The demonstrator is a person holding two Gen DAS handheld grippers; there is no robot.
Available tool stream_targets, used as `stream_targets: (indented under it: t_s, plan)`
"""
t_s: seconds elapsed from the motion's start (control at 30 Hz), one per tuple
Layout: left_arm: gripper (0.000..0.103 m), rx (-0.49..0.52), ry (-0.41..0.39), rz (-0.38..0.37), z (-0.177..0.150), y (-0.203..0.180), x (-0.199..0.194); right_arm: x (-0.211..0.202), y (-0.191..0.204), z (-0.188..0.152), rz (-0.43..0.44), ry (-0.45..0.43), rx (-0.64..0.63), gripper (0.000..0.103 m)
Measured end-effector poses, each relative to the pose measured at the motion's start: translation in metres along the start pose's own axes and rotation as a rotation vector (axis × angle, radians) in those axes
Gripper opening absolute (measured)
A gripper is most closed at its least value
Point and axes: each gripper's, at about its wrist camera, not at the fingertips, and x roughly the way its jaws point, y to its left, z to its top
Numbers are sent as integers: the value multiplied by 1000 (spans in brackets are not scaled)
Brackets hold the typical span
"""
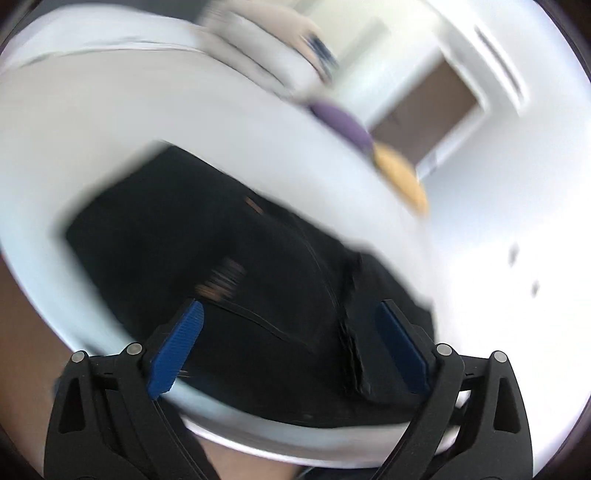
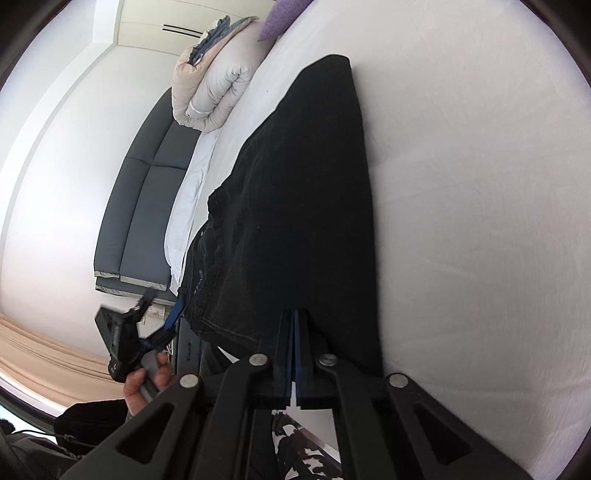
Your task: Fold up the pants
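Note:
Black pants (image 2: 295,192) lie lengthwise on the white bed (image 2: 472,192), legs stacked and the waist end toward the left edge. My right gripper (image 2: 295,314) is shut, its blue pads together and the tips dug into the cloth at the near end. In the left wrist view, which is blurred, the pants (image 1: 229,251) show their waistband label. My left gripper (image 1: 290,306) hovers over that part, its blue pads (image 1: 181,343) wide apart and touching nothing. From the right wrist view, a hand (image 2: 147,380) holds the left gripper (image 2: 159,306) just off the bed's side by the waistband.
A rolled pale duvet (image 2: 218,88) and a purple cushion (image 2: 280,18) lie at the bed's far end. A grey padded panel (image 2: 147,206) runs along the left side. A yellow cushion (image 1: 402,177) sits by another purple cushion (image 1: 343,122). Bare sheet spreads right of the pants.

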Motion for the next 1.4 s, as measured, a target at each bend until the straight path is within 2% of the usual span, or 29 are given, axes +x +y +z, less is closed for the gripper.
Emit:
stream_targets:
  t_s: [0.1, 0.13, 0.2, 0.3, 0.5, 0.63, 0.8, 0.83, 0.87, 0.93, 1.03, 1.1, 1.17, 1.2, 1.23, 1.27, 1.33, 1.4]
  plan:
    - [97, -218, -105, -15, 14, 60, -28, 0, -1, -1, 10, -15, 19, 0]
    - [97, -267, -106, -19, 15, 73, -29, 0, -1, -1, 11, -19, 24, 0]
    - [97, -429, -91, -51, 15, 108, -25, 0, -1, -1, 6, -21, 23, 0]
    - [97, -538, -64, -118, 12, 130, -14, 1, 0, -1, -1, -20, 25, 0]
    - [97, -577, -11, -185, 9, 143, 13, 2, -1, 1, 7, -20, 44, 0]
    - [96, -613, -22, -220, 2, 164, 39, 2, -2, 1, 8, -18, 46, 0]
    - [94, -672, -33, -295, 2, 180, 48, 1, -3, 0, 15, -18, 50, 0]
    - [88, -688, -37, -318, 1, 184, 47, 1, -3, 0, 17, -18, 50, 0]
    - [73, -708, -40, -353, 1, 188, 49, 2, -3, 0, 18, -17, 49, 0]
    - [61, -726, -30, -386, 2, 192, 53, 2, -3, 0, 19, -17, 49, 0]
    - [59, -715, -24, -405, 4, 194, 62, 3, -2, 0, 19, -16, 51, 0]
    - [56, -781, -25, -431, -1, 204, 72, 3, -2, 0, 19, -15, 49, 0]
    - [43, -824, -27, -448, -2, 211, 78, 4, -2, 1, 19, -14, 49, 0]
    - [40, -815, -20, -437, -1, 212, 80, 4, -1, 1, 18, -13, 48, 0]
    - [31, -797, -12, -418, 2, 212, 82, 4, 0, 2, 15, -13, 47, 1]
    - [28, -784, -7, -396, 3, 212, 82, 3, 3, 2, 15, -13, 46, 6]
    - [23, -763, -7, -369, 8, 210, 81, 0, 11, 3, 20, -17, 35, 23]
    - [20, -690, -14, -316, 17, 202, 76, -5, 24, 5, 20, -22, 14, 53]
